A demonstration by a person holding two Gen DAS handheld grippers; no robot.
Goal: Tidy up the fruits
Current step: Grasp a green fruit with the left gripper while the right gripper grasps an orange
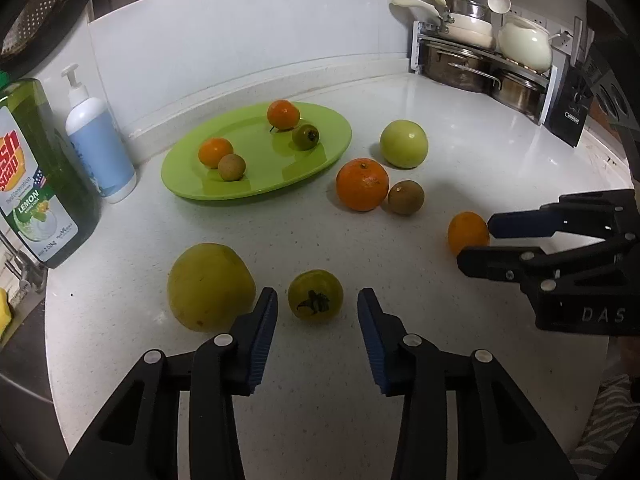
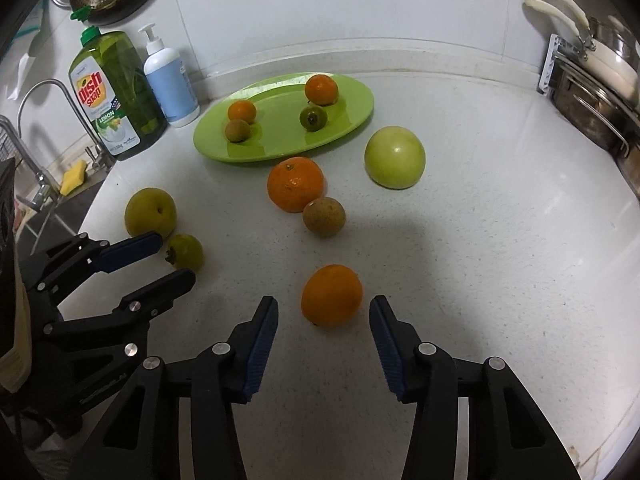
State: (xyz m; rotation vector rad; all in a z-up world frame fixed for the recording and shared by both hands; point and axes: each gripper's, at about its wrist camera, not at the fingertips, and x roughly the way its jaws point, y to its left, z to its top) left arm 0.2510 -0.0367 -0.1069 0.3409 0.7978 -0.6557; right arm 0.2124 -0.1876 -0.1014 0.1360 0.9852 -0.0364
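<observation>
Each tool already has its own fruit lined up dead ahead, and that pairing is what the coming move turns on. The left tool (image 1: 317, 300) straddles the small green fruit with the dark calyx (image 1: 315, 295), which sits on the bench (image 1: 280, 232) between the two blue pads with a gap on each side; the jaws stand partly open and grip nothing. The large yellow fruit (image 1: 210, 286) lies just beside the left finger on its outer side, close enough that a sideways drift could nudge it. The right tool (image 2: 323, 306) frames the small orange (image 2: 331, 295) the same way, pads apart from the skin, partly open and empty. Both fruits are roundish, so no long axis matters; a straight closing should do. The green plate (image 1: 324, 152), already carrying four small fruits, lies farther off toward the wall, nearer the left tool's side. A big orange (image 1: 362, 185), a brown fruit (image 1: 405, 197) and a pale green apple (image 1: 403, 143) lie between the tools and the plate.
</observation>
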